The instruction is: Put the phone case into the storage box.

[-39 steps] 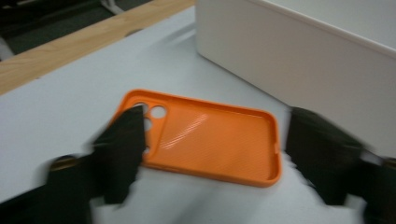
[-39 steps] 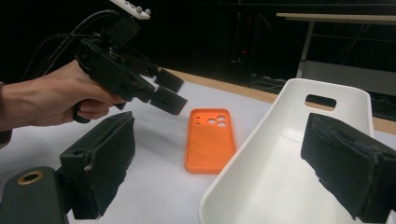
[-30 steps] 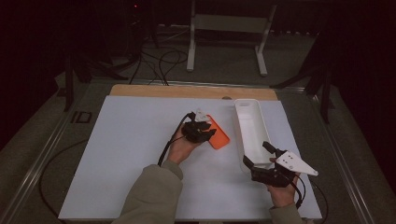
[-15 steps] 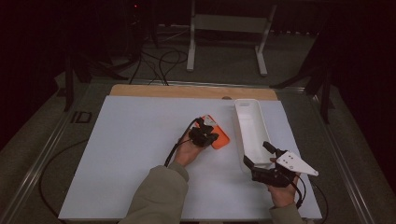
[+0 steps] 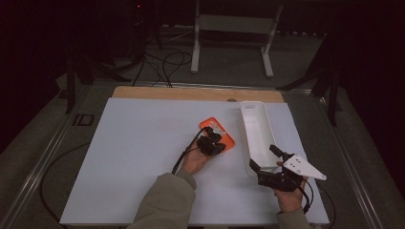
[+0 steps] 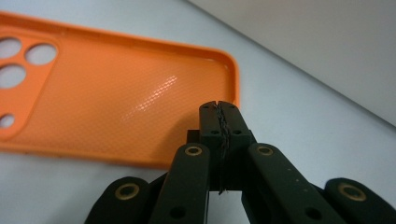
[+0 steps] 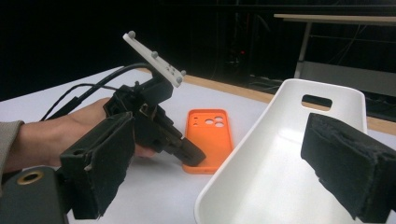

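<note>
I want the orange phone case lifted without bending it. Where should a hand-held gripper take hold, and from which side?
Probably the raised rim at the plain short end of the case, away from the camera cutouts. It lies flat, open side up, so only the thin wall offers a pinch. Come in low from the left hand-held gripper, whose shut jaws are at that end.

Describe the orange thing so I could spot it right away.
On the white table, look right of centre, beside the long white tray. The phone case lies flat there, open side up, with camera holes at one end; it is the one bright orange item.
</note>
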Available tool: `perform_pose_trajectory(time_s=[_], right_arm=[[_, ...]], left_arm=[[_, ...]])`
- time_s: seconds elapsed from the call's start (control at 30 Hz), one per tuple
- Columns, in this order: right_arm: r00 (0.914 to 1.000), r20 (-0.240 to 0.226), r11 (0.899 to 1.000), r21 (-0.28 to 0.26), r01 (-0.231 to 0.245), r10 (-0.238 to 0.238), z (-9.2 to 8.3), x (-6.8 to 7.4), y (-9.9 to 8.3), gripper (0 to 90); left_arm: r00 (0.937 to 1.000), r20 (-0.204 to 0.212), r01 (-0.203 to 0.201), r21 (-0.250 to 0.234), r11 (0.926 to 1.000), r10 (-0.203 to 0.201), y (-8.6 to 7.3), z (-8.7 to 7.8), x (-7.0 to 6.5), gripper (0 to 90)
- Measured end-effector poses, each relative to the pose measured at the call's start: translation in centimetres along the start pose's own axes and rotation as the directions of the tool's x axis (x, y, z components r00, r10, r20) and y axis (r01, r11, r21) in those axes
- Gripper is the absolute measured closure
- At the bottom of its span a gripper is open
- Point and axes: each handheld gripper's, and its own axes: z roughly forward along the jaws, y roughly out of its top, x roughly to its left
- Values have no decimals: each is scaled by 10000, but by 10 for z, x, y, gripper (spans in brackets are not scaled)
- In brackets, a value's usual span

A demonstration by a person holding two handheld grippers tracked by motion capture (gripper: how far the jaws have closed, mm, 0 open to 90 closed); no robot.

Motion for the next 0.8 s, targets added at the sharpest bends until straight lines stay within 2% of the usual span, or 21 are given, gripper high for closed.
perform_pose_trajectory(time_s=[0.07,0.17,0.27,0.53,0.8], right_arm=[[10000,6,10000,-14,-9,9,0,0,0,96],[10000,5,10000,-10,-10,10,-1,0,0,97],[10000,16,10000,-15,1,-1,-1,0,0,96],[10000,41,10000,-7,-19,19,-1,0,0,97],[10000,60,10000,4,-38,38,-1,0,-1,96]], left_arm=[[10000,-55,48,34,10000,-48,-1,-2,1,900],[9991,-291,-285,365,9989,295,-1,-6,-1,900],[9989,-342,-307,445,9985,323,-3,-9,0,900],[9985,-498,-186,556,9983,214,-14,-22,6,900],[9965,-810,266,556,9981,-220,-30,-40,22,900]])
